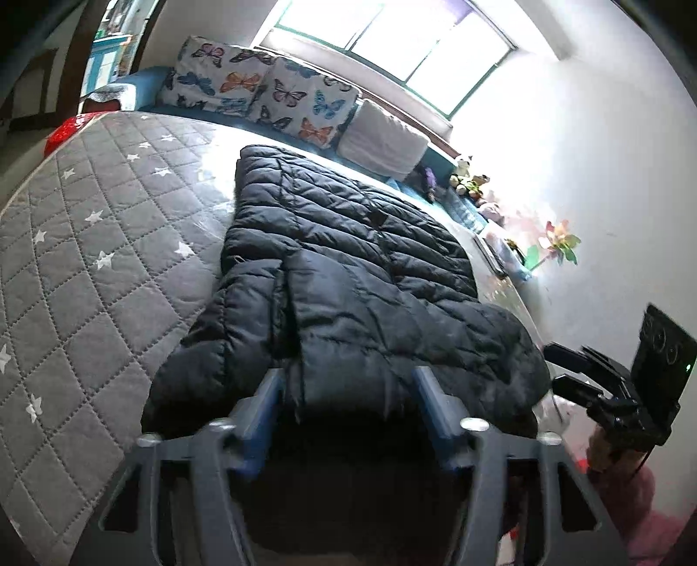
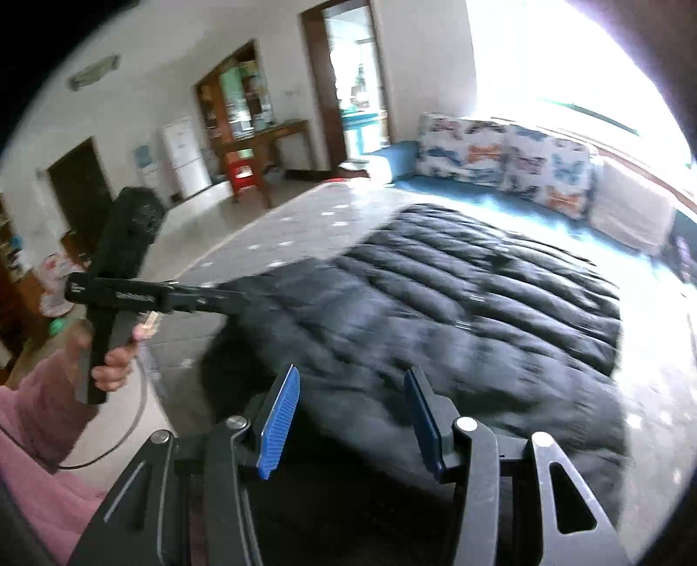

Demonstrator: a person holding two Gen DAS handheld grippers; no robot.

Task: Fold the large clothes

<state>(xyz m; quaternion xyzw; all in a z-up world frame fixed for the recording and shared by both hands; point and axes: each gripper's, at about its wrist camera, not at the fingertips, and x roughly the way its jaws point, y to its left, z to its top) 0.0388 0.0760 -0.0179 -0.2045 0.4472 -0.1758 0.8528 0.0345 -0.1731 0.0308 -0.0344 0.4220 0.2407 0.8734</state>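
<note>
A big black puffy jacket (image 1: 348, 278) lies spread out on a gray quilt with white stars (image 1: 87, 261). The quilt covers a bed.

In the left wrist view, the left gripper (image 1: 346, 383) points down at the near end of the jacket. Its two blue pads (image 1: 265, 405) stand a little apart, with a puffy fold of the jacket between them. The near edge is dark, so I cannot tell if the pads press on the cloth. The jacket runs away from the jaws toward 12 o'clock. The right gripper (image 1: 562, 370) is at 3 o'clock, just past the jacket's edge, with its jaws apart and nothing in them.

In the right wrist view, the right gripper (image 2: 353, 392) hangs over the near end of the jacket (image 2: 457, 304). Its blue pads (image 2: 279, 426) stand apart and do not hold anything. The jacket is in front of them, from 12 to 2 o'clock. At 9 o'clock a hand (image 2: 115, 352) in a pink sleeve (image 2: 39, 418) holds the left gripper's handle.

Butterfly pillows (image 1: 261, 87) sit at the far side, under a bright window (image 1: 392, 39).
</note>
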